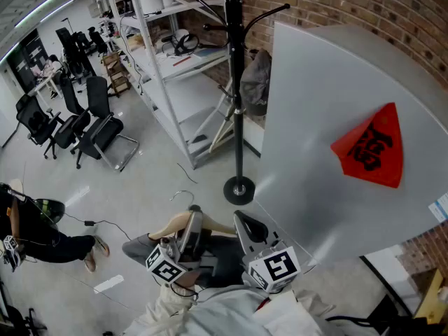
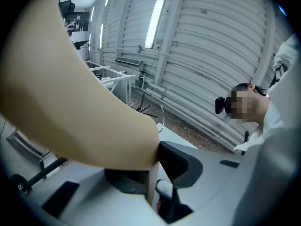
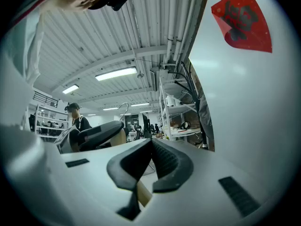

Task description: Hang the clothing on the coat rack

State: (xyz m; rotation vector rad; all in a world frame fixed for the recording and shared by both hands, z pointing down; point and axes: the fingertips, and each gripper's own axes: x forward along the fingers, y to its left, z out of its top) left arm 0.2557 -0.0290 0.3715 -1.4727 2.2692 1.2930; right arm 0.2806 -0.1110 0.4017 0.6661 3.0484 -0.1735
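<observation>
Head view: the left gripper [image 1: 192, 224] and right gripper [image 1: 245, 224] are seen low in the frame, side by side, just below the base of the coat rack [image 1: 238, 103]. A wooden hanger [image 1: 171, 224] is held across them, and its metal hook [image 1: 183, 194] points up toward the rack base. Dark grey clothing [image 1: 138, 248] is draped under the hanger at lower centre, off the rack. A grey item is seen hung on the rack pole at upper centre. A large pale panel [image 1: 336, 138] with a red sticker [image 1: 371, 145] fills the right of the frame. White shelving [image 1: 175, 68] and office chairs [image 1: 98, 128] are seen at upper left, and a person [image 1: 42, 236] at the left edge.

Left gripper view: the jaws are pressed onto the hanger, a thin beige edge is pinched between them, and the hanger's broad arm fills the upper left.

Right gripper view: the jaw tips are closed together at centre, and a beige piece of the hanger is seen caught lower between them.
</observation>
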